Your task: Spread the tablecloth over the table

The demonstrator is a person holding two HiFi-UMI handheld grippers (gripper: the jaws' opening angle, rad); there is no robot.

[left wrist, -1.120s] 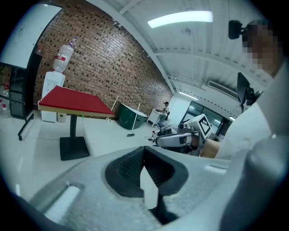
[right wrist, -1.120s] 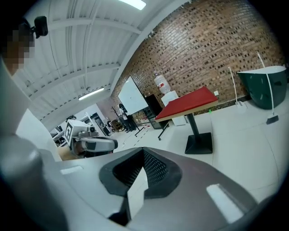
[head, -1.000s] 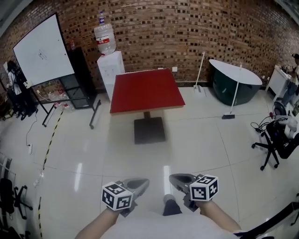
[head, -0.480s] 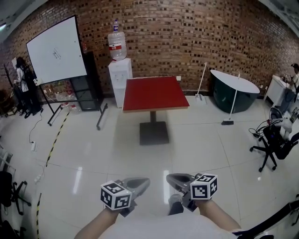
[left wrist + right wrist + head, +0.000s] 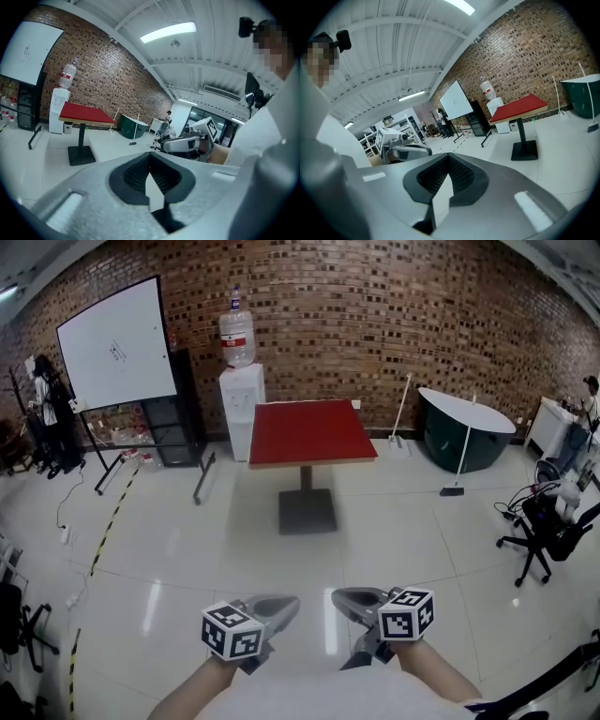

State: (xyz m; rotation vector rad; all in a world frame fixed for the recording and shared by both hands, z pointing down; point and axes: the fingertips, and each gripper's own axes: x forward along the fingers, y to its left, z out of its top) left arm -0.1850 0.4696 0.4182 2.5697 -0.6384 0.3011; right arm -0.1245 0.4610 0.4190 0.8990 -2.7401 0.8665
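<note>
Brick wall (image 5: 394,324) behind, the table (image 5: 314,461) sits a shade farther off than a second ago. Well short of it, left claw (image 5: 281,607) and right claw (image 5: 349,598) are closed on nothing. No loose tablecloth shows; its red top (image 5: 311,430) may be one, already spread.

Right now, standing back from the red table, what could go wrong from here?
1. The left hand-held gripper and right hand-held gripper are shut on nothing, and no loose cloth shows. The red table may already be covered; I can't tell.
2. The black floor bar left of the table and the cable near the whiteboard could trip you.
3. The table stands on one pedestal; tugging an edge might rock it.
</note>
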